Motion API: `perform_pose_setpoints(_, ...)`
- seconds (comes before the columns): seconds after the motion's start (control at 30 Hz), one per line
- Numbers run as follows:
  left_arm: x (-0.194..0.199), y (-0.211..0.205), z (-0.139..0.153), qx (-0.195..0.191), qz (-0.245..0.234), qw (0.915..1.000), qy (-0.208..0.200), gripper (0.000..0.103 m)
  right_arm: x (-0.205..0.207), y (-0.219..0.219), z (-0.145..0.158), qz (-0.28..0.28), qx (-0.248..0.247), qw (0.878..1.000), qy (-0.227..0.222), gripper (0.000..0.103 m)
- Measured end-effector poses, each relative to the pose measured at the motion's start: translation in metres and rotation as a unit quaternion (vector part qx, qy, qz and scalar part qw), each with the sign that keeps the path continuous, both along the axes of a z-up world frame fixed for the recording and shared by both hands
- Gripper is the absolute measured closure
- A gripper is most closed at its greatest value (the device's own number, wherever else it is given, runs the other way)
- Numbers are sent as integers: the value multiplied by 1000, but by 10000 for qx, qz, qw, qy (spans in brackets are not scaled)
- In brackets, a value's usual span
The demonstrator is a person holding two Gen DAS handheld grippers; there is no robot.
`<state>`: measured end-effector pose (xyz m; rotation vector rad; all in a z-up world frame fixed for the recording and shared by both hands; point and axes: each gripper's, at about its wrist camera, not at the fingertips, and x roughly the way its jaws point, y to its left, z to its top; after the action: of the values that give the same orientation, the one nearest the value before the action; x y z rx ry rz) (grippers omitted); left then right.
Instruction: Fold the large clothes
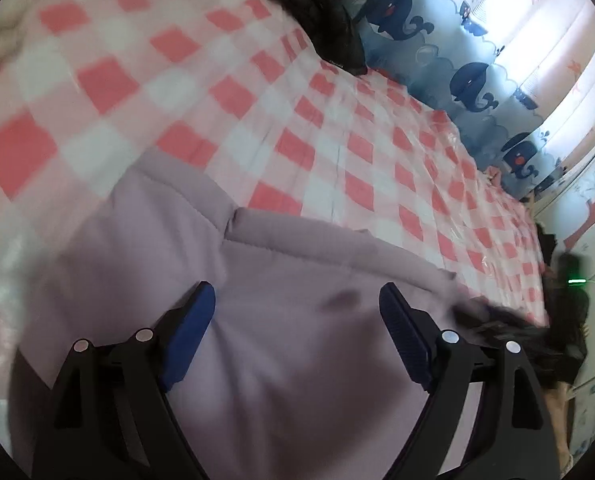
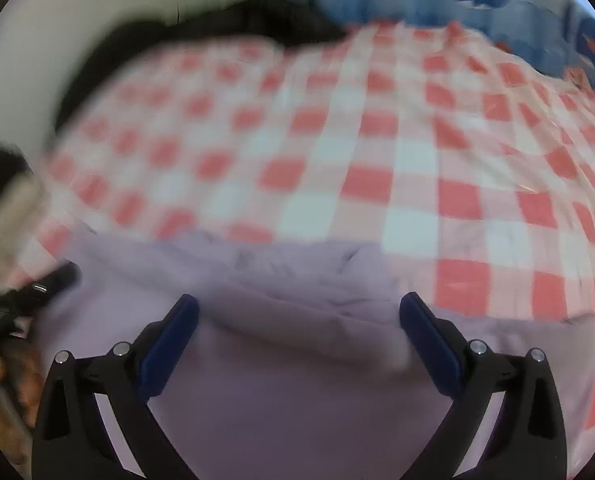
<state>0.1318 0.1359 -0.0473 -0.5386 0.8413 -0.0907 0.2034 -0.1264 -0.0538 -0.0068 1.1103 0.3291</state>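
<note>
the large pale lilac quilted garment lies spread on the bed's pink-and-white checked glossy cover, filling the lower half of both wrist views. the left gripper hangs over it with its blue-padded jaws set wide apart; nothing is between the pads, only flat cloth below them. the right gripper is the same: jaws wide, pads clear of the fabric, holding nothing.

in the left view the garment's folded upper edge runs from about 10 o'clock to 3 o'clock, with a puffy seam ridge at 12 o'clock just beyond the fingertips. in the right view the lilac garment has its rumpled far edge at 12 o'clock, and the hem falls away toward 3 o'clock. so the long axis seems to run side to side across both tools, and the far edge lies straight ahead of each. both look about equally near it; blur makes that hard to judge. a dark dress or coat sits at 12 o'clock, well apart.
</note>
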Motion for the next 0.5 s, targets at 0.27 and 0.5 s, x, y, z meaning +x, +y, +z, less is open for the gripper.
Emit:
perform_pose_setpoints(0.27,-33,11,29,-454,97,9987,-224,23,-32,-48,42,-288,508,9978,-308,7)
perform_pose_setpoints(0.5,-98,23,18,-133,150,9988,-457,19,-106,-152,9,-1101,297,9919,-562,7)
